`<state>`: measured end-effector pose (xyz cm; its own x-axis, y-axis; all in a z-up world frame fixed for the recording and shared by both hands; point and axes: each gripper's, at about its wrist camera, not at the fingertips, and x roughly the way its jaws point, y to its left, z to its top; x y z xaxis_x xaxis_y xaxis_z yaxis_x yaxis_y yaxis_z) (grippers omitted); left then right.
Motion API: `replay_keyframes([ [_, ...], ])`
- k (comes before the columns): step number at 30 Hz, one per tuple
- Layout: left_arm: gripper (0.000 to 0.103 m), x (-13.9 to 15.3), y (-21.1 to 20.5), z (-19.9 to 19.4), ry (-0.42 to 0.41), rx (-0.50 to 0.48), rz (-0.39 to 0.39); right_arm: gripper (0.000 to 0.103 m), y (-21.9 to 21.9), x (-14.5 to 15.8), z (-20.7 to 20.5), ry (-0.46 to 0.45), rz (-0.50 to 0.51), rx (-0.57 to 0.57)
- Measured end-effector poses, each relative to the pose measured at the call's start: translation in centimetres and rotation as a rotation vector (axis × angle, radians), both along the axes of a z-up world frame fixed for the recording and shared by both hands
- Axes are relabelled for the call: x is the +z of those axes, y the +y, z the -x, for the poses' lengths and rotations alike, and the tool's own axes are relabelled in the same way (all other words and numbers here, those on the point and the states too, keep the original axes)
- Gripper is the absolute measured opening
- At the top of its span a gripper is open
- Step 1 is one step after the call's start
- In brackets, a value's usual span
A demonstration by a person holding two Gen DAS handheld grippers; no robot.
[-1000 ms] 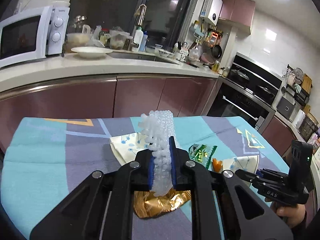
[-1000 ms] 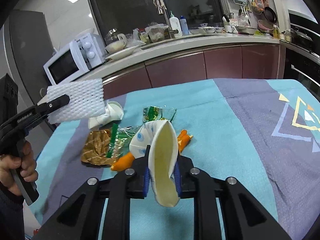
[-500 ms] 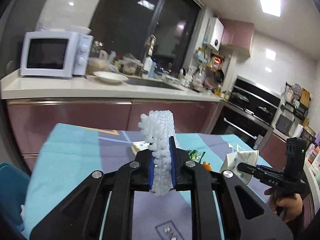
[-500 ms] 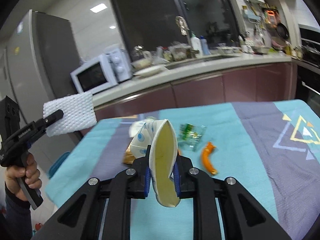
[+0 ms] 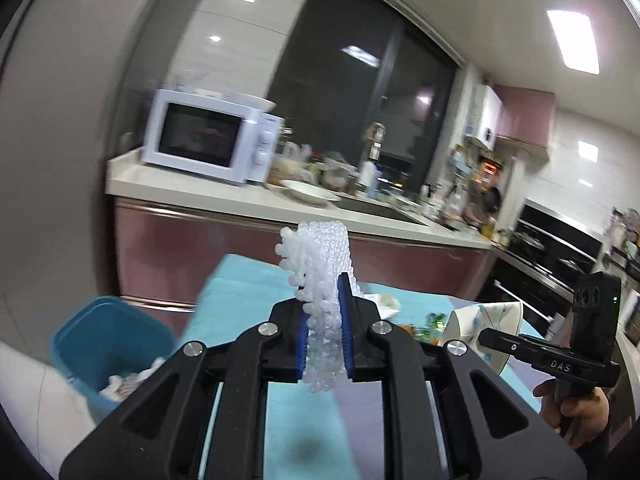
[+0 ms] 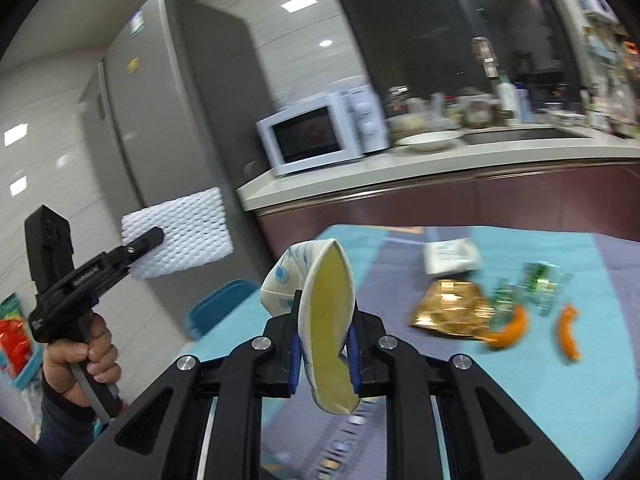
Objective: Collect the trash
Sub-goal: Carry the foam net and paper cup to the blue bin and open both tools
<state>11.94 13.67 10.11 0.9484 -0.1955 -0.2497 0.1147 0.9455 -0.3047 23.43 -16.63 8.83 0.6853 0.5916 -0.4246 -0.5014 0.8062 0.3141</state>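
— Grippers both loaded: left gripper [image 5: 325, 334] is clamped tight on a white foam net [image 5: 320, 276], held up in the air.

— And the right gripper [image 6: 323, 346]?

— Squeezed onto a crushed paper cup [image 6: 326, 320], above the table's [image 6: 520, 400] near left part. Blue bin [image 5: 108, 344] sits low left; gold wrapper [image 6: 450, 312] and orange peels [image 6: 512, 326] lie on the far right.

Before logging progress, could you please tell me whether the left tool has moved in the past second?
Yes. The left tool, gripping the foam net, swung left off the table: the microwave slid rightward and the blue bin appeared.
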Motion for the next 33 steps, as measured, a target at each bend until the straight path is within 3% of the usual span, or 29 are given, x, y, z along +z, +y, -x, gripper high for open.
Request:
replay_keyframes([
  [9, 0.014, -1.9, 8.4, 6.0, 0.026, 0.172, 0.012, 0.017, 10.2, 0.3, -1.9, 0.02, 0.027, 0.224],
  [18, 0.014, -4.5, 16.4, 6.7, 0.077, 0.306, 0.026, 0.017, 20.2, -0.4, -6.0, 0.06, 0.09, 0.386],
  [26, 0.014, -8.8, 22.8, 1.9, 0.2, 0.369, 0.023, 0.017, 28.8, -3.2, -11.0, 0.127, 0.192, 0.447],
  [33, 0.014, -13.7, 24.9, -4.6, 0.352, 0.393, -0.034, 0.017, 34.3, -7.0, -15.6, 0.215, 0.291, 0.424],
])
